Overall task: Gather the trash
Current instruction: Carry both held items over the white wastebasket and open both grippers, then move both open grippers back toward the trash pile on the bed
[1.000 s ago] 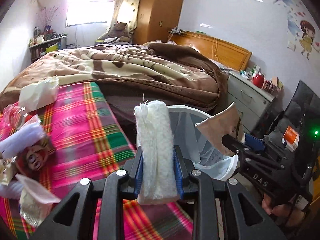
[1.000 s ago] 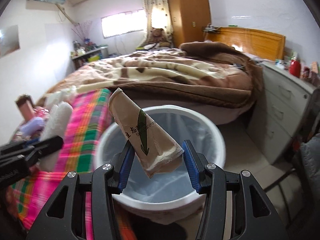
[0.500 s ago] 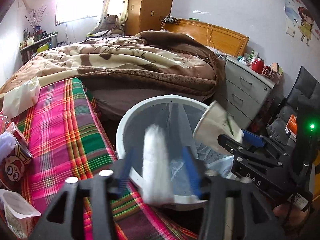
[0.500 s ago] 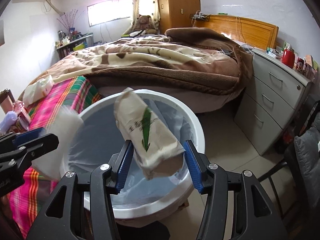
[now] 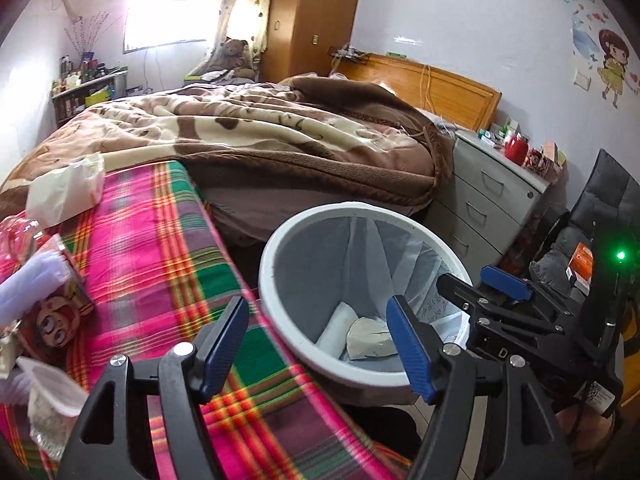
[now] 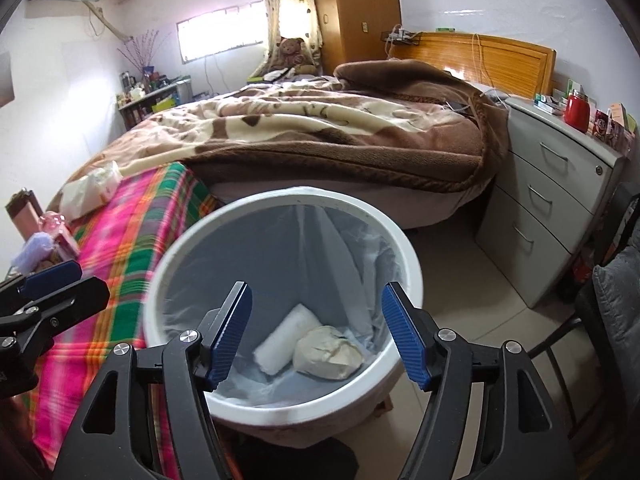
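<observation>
**Both jaws opening over the bin, two pieces of trash at the bottom**

My left gripper (image 5: 318, 338) has its jaws spread and opening, blue pads well apart, nothing between them. It hangs over the near rim of the trash bin (image 5: 280, 240), at the edge of the plaid cloth (image 5: 160, 248) that covers the worktop.

My right gripper (image 6: 316, 330) is in the same condition: jaws spread and opening, nothing pinched. It points down into the mouth of the bin (image 6: 404, 252). In the left wrist view the right gripper (image 5: 480, 280) sits at the bin's right rim; in the right wrist view the left gripper (image 6: 60, 280) shows at the left edge, over the cloth.

Bin contents: a white roll of tissue (image 6: 282, 338) and a crumpled beige paper wrapper (image 6: 328, 354), lying side by side and touching on the clear liner bag (image 6: 360, 248). Both also show in the left view, roll (image 5: 338, 330) to the left of wrapper (image 5: 370, 338).

On the worktop, left of the bin: a crumpled white wrapper (image 5: 64, 192) at the far end of the cloth, a cartoon-printed snack pack (image 5: 56, 320) nearer, a pale purple wad (image 5: 32, 284) against it, and an open white cup (image 5: 52, 400) at the near left edge.

Beyond: bed with a brown and cream blanket (image 5: 260, 132), grey drawer unit (image 5: 488, 200) to the right of it, a red jar (image 5: 516, 146) on top.
</observation>
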